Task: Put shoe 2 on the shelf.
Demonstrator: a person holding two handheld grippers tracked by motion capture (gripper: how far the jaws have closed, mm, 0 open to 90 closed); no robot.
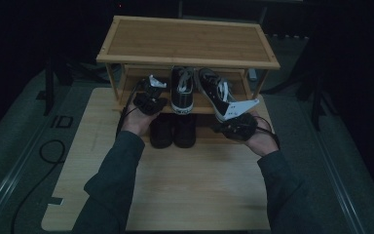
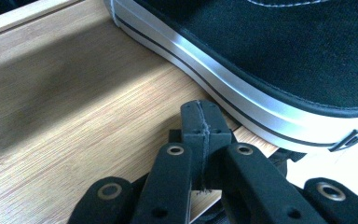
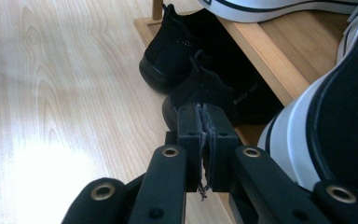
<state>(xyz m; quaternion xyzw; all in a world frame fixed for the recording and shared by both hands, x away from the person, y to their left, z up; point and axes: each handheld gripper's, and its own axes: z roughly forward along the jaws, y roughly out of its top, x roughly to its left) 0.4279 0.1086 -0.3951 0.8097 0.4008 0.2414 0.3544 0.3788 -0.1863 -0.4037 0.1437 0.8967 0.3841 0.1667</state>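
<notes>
Both jaws are clenched with nothing between: the left hand-held gripper [image 1: 151,95] beside one sneaker [image 1: 182,90], the right hand-held gripper [image 1: 234,122] beside the other sneaker [image 1: 215,92]. Below them lies the pale wooden surface [image 1: 195,185]; the room around is dark.

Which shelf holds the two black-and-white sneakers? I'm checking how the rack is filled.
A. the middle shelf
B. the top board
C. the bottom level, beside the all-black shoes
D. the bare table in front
A: both black-and-white sneakers rest on the rack's middle shelf, above the all-black shoes and under the bare top board.
</notes>
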